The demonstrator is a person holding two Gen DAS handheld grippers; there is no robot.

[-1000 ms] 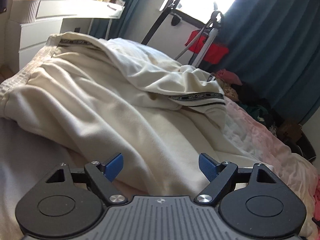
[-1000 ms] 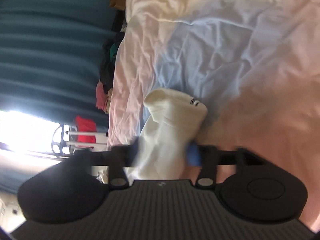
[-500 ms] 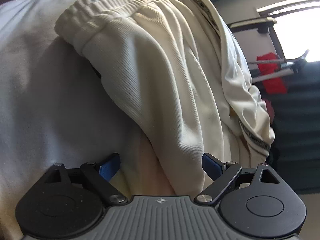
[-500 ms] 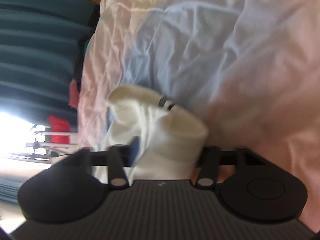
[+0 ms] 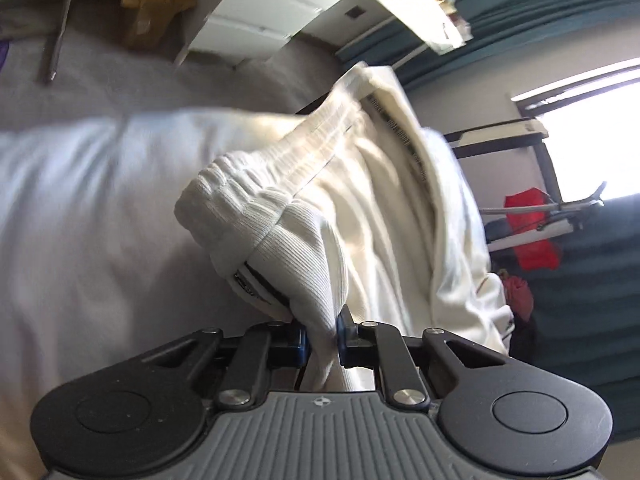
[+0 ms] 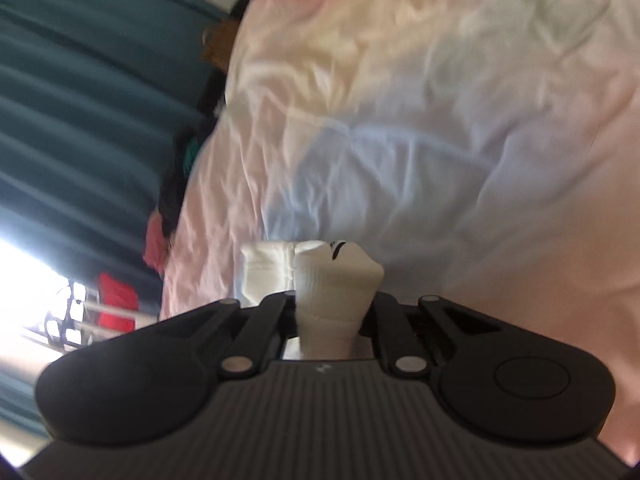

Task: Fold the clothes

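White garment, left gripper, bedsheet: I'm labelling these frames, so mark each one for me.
white garment [image 5: 320, 240], left wrist view, ribbed fabric.
left gripper [image 5: 322, 338], left wrist view, between fingertips.
bedsheet [image 6: 460, 128], right wrist view, wrinkled surface.

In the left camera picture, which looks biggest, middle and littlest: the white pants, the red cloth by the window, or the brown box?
1. Pants, biggest, but they're nearest the camera.
2. Box and red cloth look about the same, both far off, so I won't rank them.
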